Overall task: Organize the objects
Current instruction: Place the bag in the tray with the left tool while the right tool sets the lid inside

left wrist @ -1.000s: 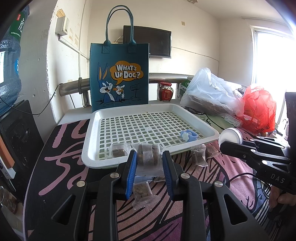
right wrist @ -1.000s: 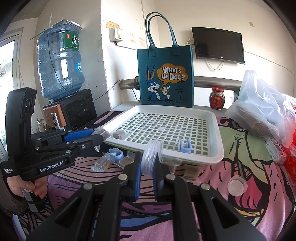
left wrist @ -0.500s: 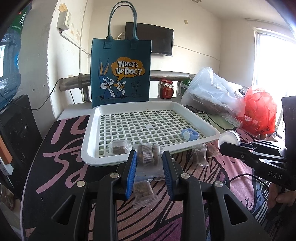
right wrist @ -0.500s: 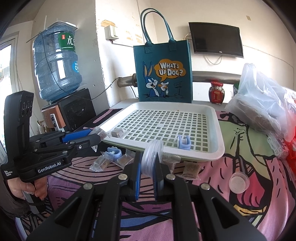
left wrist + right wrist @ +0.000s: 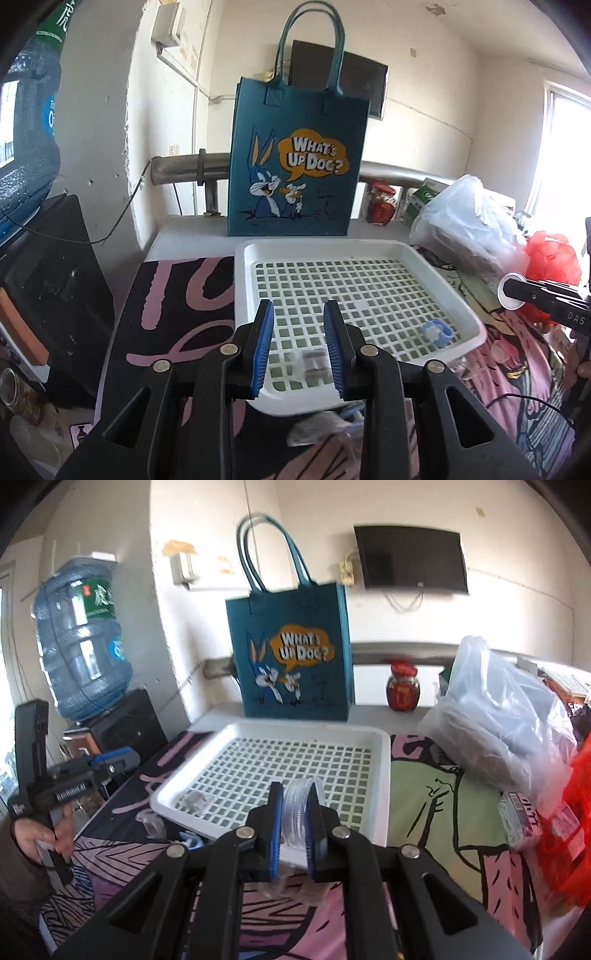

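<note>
Both grippers sit at the near rim of the white grid tray [image 5: 436, 271]. On the left gripper [image 5: 299, 345] I read the blue pads as spread apart with nothing between them. A clear sachet of brown pieces [image 5: 312, 363] lies on the mesh directly below the gap, at 6 o'clock of the tray floor, so I judge this unit to be hovering over an item already delivered. A blue clip [image 5: 436, 332] rests on the mesh toward 4 o'clock.

On the right gripper [image 5: 297, 818] the pads are clamped on a clear ribbed lid [image 5: 297, 808], held on edge so the flat faces meet the pads; that orientation suits a thin disc. The lid hangs above the tray's near edge, apparently ready to be lowered inside. In the right wrist view, a second sachet [image 5: 153, 821] and another blue clip [image 5: 190, 838] lie on the patterned tablecloth [image 5: 436, 801] just outside the rim, toward 8 o'clock. I judge several items are not yet sorted.
</note>
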Action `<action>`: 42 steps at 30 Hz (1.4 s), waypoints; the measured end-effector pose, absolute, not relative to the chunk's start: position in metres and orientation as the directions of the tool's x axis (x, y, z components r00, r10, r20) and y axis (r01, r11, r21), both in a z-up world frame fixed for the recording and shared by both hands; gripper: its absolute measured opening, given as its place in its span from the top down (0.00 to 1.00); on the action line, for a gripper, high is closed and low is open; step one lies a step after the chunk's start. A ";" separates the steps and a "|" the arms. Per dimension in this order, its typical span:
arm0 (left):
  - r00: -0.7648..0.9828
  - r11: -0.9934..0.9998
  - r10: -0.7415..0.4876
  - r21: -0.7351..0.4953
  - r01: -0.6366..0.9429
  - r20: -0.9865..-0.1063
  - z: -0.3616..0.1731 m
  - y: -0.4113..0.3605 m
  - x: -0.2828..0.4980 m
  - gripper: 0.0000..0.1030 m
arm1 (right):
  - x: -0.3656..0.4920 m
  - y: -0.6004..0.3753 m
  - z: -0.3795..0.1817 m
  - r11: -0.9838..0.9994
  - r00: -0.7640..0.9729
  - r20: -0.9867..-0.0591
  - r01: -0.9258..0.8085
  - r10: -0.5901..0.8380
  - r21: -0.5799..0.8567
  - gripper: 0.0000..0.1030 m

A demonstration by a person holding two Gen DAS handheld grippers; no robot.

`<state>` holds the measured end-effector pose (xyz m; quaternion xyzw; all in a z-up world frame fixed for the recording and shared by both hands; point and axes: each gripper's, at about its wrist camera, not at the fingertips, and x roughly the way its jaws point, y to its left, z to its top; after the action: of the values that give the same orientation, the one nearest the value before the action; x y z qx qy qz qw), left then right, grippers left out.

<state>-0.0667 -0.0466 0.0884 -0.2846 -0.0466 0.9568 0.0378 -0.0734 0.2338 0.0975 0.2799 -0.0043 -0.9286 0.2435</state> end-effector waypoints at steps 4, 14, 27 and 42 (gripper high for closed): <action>-0.761 -0.990 0.110 -0.137 -0.028 -0.639 0.058 -0.045 -0.100 0.78 | -0.115 0.221 0.073 -0.906 -0.670 -0.629 0.398 -0.393 0.143 0.89; -0.773 -0.981 0.188 -0.147 -0.123 -0.606 0.058 -0.048 -0.041 0.60 | -0.112 0.231 0.063 -0.886 -0.653 -0.611 0.413 -0.448 0.208 0.90; -0.681 -0.979 0.202 -0.135 -0.151 -0.704 0.016 -0.038 -0.034 0.54 | -0.078 0.283 0.069 -0.891 -0.693 -0.561 0.322 -0.452 0.321 0.71; -0.712 -0.978 0.204 -0.108 -0.179 -0.672 0.044 -0.023 -0.027 0.79 | -0.063 0.295 0.047 -0.905 -0.687 -0.590 0.288 -0.424 0.315 0.68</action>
<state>-0.0268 -0.0226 0.0445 -0.3654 -0.0173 0.9249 0.1036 -0.0634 0.2950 0.0468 0.3442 -0.0988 -0.9131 0.1949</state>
